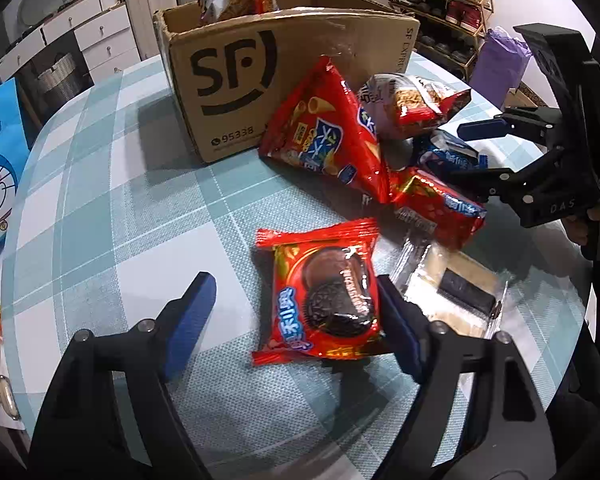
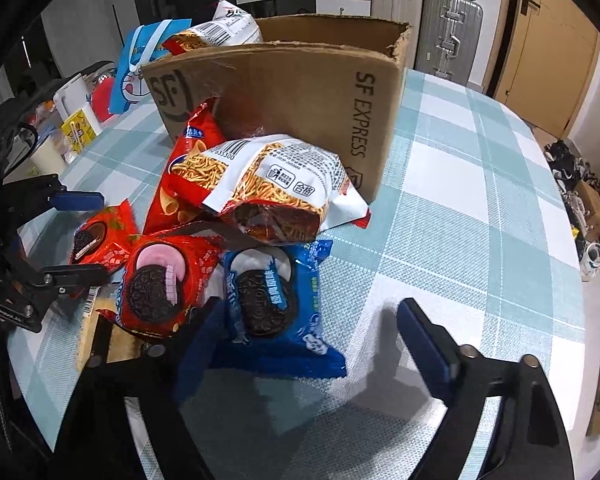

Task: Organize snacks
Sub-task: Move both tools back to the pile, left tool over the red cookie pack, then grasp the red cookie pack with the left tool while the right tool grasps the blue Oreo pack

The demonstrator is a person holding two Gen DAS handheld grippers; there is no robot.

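The left gripper (image 1: 296, 312) stood partly spread around the red Oreo pack (image 1: 324, 292), its right pad touching the wrapper. The right gripper (image 2: 312, 320) straddled the blue Oreo pack (image 2: 272, 300), jaws apart.

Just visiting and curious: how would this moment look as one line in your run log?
left gripper: open around red cookie pack | right gripper: open around blue cookie pack | cardboard box: holds some snacks | table: snack pile remains

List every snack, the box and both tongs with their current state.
Cardboard box: open, snacks inside.
Red Oreo pack: flat, between left tongs, ungripped.
Blue Oreo pack: flat, between right tongs, ungripped.
Noodle snack bag: sealed, lying on pile.
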